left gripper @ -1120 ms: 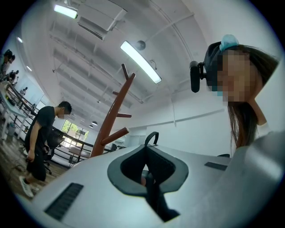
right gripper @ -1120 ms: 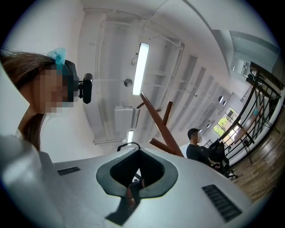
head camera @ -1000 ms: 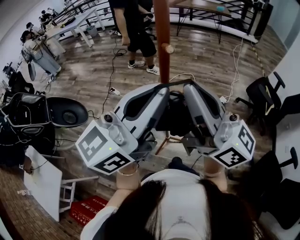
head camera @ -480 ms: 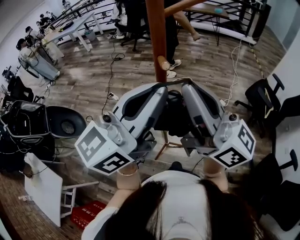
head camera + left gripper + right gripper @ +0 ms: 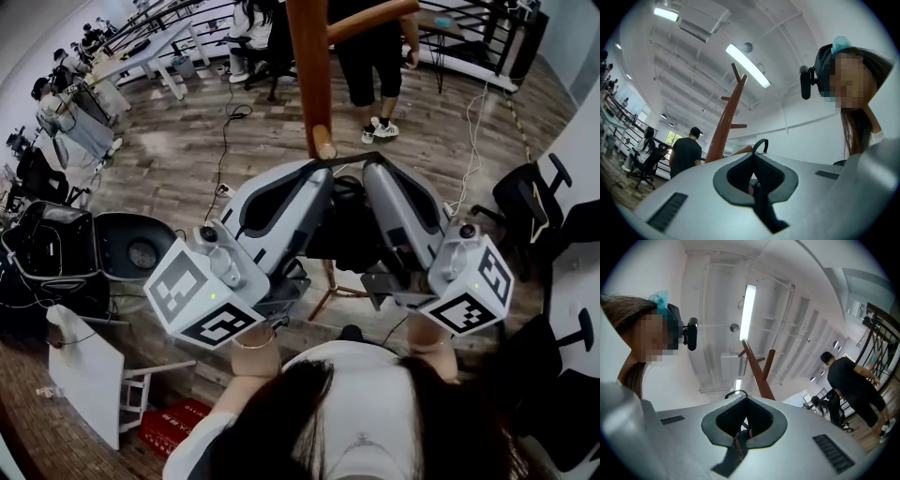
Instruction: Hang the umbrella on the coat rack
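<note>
The brown wooden coat rack pole [image 5: 309, 66] rises straight ahead, with a short peg [image 5: 324, 150] low on it and a longer branch [image 5: 375, 19] higher up. A dark folded umbrella [image 5: 345, 225] hangs between my two grippers. Its thin black strap loop [image 5: 347, 157] spans their tips just under the peg. My left gripper [image 5: 319, 173] and right gripper [image 5: 375, 167] both point up, each shut on the umbrella. In the left gripper view the loop [image 5: 761, 143] pokes out past the jaws, with the rack [image 5: 725, 122] behind. The right gripper view shows the loop [image 5: 736, 393] and rack [image 5: 757, 369] too.
A person [image 5: 370, 47] stands just behind the rack. On the left floor lie an open black case [image 5: 56, 248], a white stool [image 5: 89, 375] and a red box [image 5: 173, 422]. Black office chairs [image 5: 525, 197] stand at the right. Cables [image 5: 225, 122] run over the wooden floor.
Both grippers, with the umbrella, have come closer to the rack, and the strap loop now sits right under the peg. A person has walked across behind the pole.
</note>
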`<state>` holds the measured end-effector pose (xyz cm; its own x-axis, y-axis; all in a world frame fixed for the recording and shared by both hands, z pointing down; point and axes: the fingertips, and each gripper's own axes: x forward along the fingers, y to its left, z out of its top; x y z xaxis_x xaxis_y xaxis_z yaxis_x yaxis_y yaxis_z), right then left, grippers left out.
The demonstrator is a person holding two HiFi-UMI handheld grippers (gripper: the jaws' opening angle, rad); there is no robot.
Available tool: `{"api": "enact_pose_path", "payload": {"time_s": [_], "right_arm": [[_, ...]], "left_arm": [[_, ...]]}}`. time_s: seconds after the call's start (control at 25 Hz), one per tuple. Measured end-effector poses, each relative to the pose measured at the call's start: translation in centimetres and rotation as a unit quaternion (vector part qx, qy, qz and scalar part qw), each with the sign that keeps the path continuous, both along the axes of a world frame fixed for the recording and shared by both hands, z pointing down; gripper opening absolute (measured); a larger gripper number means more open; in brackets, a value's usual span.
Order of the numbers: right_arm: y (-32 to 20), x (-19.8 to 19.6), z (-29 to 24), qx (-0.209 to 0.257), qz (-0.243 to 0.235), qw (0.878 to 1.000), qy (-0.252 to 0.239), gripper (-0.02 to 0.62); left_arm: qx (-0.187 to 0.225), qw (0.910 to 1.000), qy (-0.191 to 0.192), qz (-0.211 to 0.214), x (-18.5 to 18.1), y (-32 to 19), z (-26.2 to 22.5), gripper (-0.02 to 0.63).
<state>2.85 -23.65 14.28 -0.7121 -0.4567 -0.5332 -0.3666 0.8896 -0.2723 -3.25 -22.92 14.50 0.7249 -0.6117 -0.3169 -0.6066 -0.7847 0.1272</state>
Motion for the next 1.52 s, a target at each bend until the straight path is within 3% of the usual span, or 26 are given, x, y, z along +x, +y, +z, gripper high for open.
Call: {"api": "enact_pose_path", "payload": {"time_s": [0.64, 1.52], "right_arm": [[-1.1, -1.9, -0.6, 0.008, -0.033, 0.999, -0.004, 0.034], [-3.4, -1.7, 0.4, -0.02, -0.032, 0.999, -0.01, 0.034]], "left_arm": [[-0.009, 0.9998, 0.004, -0.019, -2.3, -0.6, -0.2, 0.009], [-0.049, 0.9986, 0.01, -0.015, -2.2, -3.5, 0.7, 0.009]]}}
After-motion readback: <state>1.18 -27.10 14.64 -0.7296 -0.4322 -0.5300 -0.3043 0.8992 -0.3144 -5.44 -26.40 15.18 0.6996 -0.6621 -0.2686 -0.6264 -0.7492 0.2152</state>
